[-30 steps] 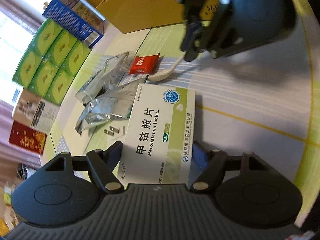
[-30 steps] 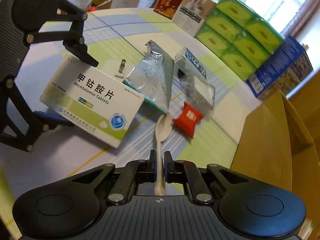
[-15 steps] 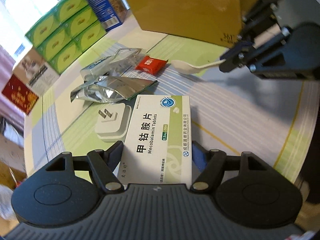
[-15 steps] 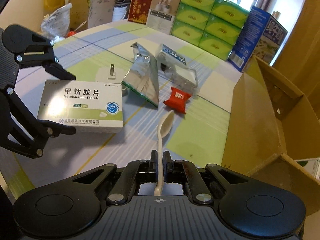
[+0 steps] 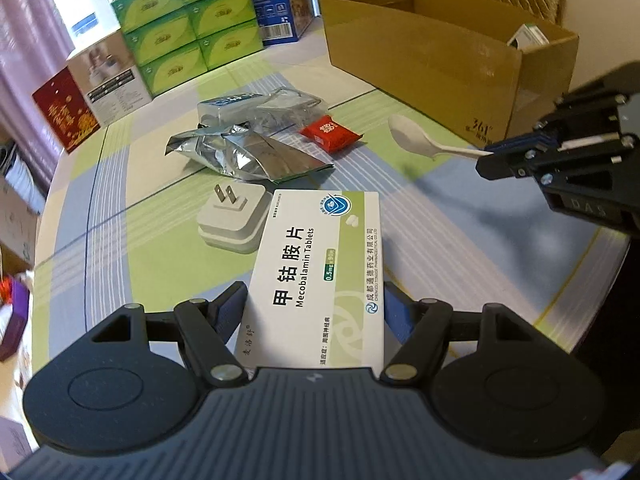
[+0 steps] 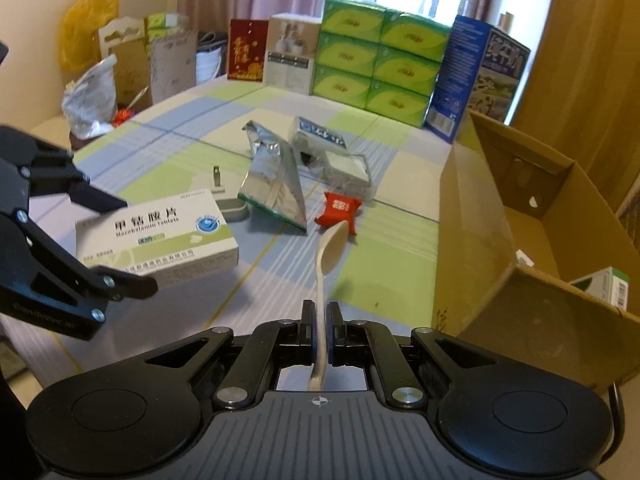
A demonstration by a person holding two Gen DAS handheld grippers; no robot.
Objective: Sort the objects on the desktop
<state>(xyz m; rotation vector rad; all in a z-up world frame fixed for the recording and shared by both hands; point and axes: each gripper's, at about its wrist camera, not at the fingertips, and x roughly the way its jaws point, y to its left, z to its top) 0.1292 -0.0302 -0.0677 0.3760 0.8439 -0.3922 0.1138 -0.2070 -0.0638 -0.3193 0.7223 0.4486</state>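
Checked cloth in green, blue and white covers the table (image 6: 192, 136), and stacked green tissue packs (image 6: 376, 56) stand along its far edge before a bright window.

Item one: my left gripper (image 5: 316, 300) is clamped on a white-and-green Mecobalamin tablet box (image 5: 320, 276), one finger on each long side. In the right wrist view the box (image 6: 160, 236) appears clear of the cloth, printed face up.

Item two: my right gripper (image 6: 319, 320) is pressed together on the handle of a white plastic spoon (image 6: 330, 248), bowl pointing away from me. From the left wrist view the spoon (image 5: 416, 136) is in the air, level, casting a shadow on the cloth beneath.

Item three: loose objects at mid-table. I note a white plug adapter (image 5: 234, 216) with prongs up, just beside the far left corner of the tablet box; a crumpled silver foil pouch (image 5: 248, 152) beyond it; a clear plastic package (image 5: 264, 106) farther still; and a small red sachet (image 5: 330, 132) to the right of the pouch.

Item four: an open cardboard box (image 6: 520, 232) sits on the right side of the table. A green-and-white carton (image 6: 604, 286) lies inside its near end.
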